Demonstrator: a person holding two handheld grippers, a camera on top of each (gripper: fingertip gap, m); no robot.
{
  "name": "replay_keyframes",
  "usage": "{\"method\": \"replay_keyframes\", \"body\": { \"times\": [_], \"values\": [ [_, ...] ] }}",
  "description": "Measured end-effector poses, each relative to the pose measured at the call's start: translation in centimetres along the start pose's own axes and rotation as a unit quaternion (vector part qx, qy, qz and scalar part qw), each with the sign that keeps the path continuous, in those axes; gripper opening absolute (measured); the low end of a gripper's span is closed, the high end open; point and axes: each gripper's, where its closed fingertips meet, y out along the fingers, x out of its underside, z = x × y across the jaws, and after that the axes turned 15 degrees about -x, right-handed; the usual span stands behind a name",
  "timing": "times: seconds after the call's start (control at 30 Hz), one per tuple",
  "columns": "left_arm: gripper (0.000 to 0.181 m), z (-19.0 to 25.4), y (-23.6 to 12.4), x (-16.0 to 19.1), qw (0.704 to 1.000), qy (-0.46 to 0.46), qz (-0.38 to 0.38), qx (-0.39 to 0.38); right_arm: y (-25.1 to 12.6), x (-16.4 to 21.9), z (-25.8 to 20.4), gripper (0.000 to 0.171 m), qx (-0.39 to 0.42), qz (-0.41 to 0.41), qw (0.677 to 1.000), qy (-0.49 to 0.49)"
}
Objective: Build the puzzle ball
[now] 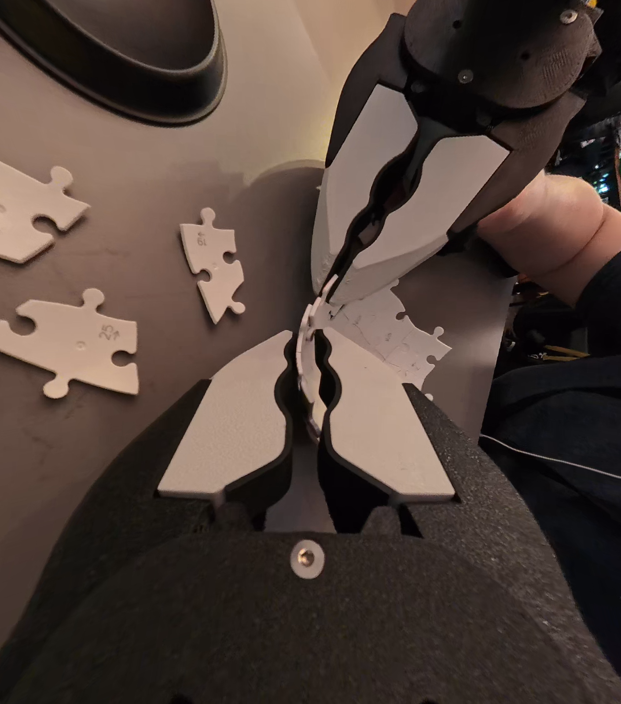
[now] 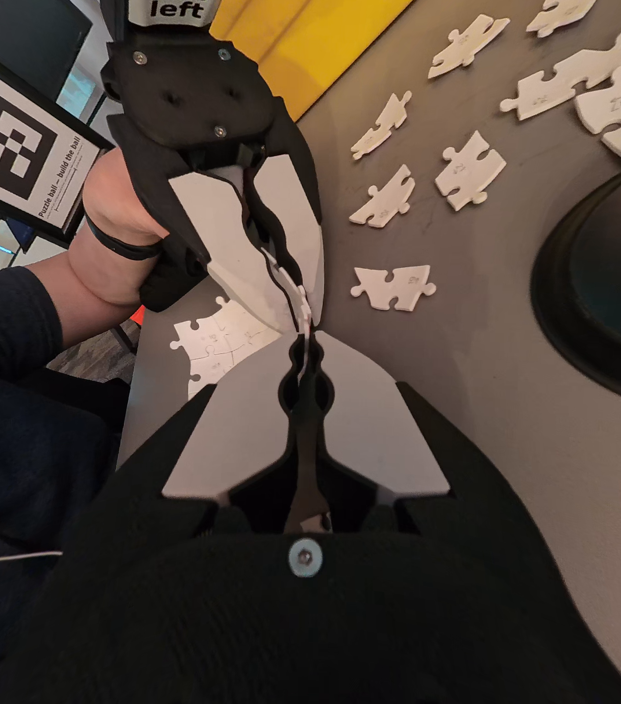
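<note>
On the dark grey table (image 1: 149, 438) loose white pieces (image 2: 392, 288) lie beyond your jaws. Your left gripper (image 1: 307, 343) is clamped edge-on along a curved strip of joined pieces (image 1: 303, 358); your right gripper (image 2: 307, 337) pinches a piece (image 2: 304, 356) meeting that strip tip to tip. A joined patch (image 2: 217, 343) lies just beneath them.

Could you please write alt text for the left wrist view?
Left gripper and right gripper pinch white curved pieces edge to edge above a grey table. Three loose pieces lie left, joined pieces behind.
</note>
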Motion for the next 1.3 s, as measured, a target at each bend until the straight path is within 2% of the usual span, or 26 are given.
{"method": "replay_keyframes", "body": {
  "times": [0.1, 0.2, 0.37, 0.47, 1.07, 1.3],
  "values": [
    [0.008, 0.2, 0.0, 0.2, 1.0, 0.008, 0.0, -0.003, 0.0, 0.4, -0.3, 0.005, -0.008, -0.026, 1.0, 0.001],
    [0.008, 0.2, -0.1, 0.2, 1.0, 0.017, 0.0, -0.008, -0.4, 0.6, -0.2, 0.024, 0.004, -0.087, 0.996, -0.013],
    [0.009, 0.4, 0.1, 0.3, 1.0, 0.026, -0.005, -0.012, -0.6, 0.9, -0.6, 0.015, 0.002, -0.189, 0.98, -0.055],
    [0.009, 0.3, 0.2, 0.4, 0.999, 0.03, -0.009, -0.016, -0.4, 1.4, -0.4, 0.007, 0.006, -0.223, 0.973, -0.064],
    [0.009, 0.4, -0.2, 0.3, 1.0, 0.007, 0.016, 0.008, -0.7, 1.2, -0.3, 0.003, -0.028, -0.143, 0.988, 0.044],
    [0.008, 0.4, -0.2, 0.3, 1.0, 0.01, 0.014, 0.009, -0.7, 1.3, -0.3, 0.003, -0.026, -0.169, 0.985, -0.011]
  ]
}}
